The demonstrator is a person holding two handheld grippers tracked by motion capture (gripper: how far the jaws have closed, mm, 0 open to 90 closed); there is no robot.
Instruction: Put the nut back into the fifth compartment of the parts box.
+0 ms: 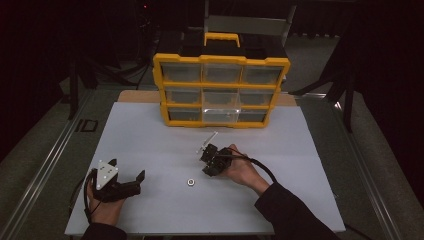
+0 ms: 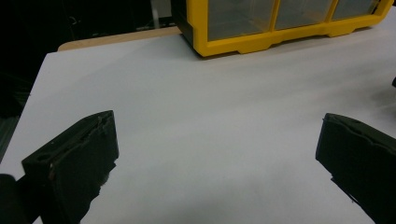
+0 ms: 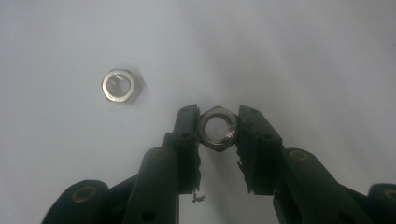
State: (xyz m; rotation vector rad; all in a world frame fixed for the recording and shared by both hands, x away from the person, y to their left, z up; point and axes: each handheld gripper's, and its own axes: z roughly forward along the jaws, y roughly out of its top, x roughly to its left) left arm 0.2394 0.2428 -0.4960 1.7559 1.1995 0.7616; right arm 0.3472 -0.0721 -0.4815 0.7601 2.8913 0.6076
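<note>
A steel hex nut [image 3: 217,128] sits between the pads of my right gripper [image 3: 217,129], which is shut on its flats just above the white board. In the high view the right gripper [image 1: 210,162] is held in a hand near the middle of the board, pointing down. A second hex nut [image 3: 119,86] lies loose on the board to the left of the jaws; it is the nut [image 1: 190,182] in front of that gripper. My left gripper [image 1: 127,170] rests at the front left, its jaws wide apart, and the left gripper [image 2: 215,154] has nothing between them.
A yellow parts organizer [image 1: 221,90] with clear drawers stands at the back of the white board [image 1: 150,135]; its bottom middle drawer [image 1: 221,115] looks brighter than the others. The organizer's base [image 2: 280,39] lies ahead of the left gripper. Dark floor and rails surround the board.
</note>
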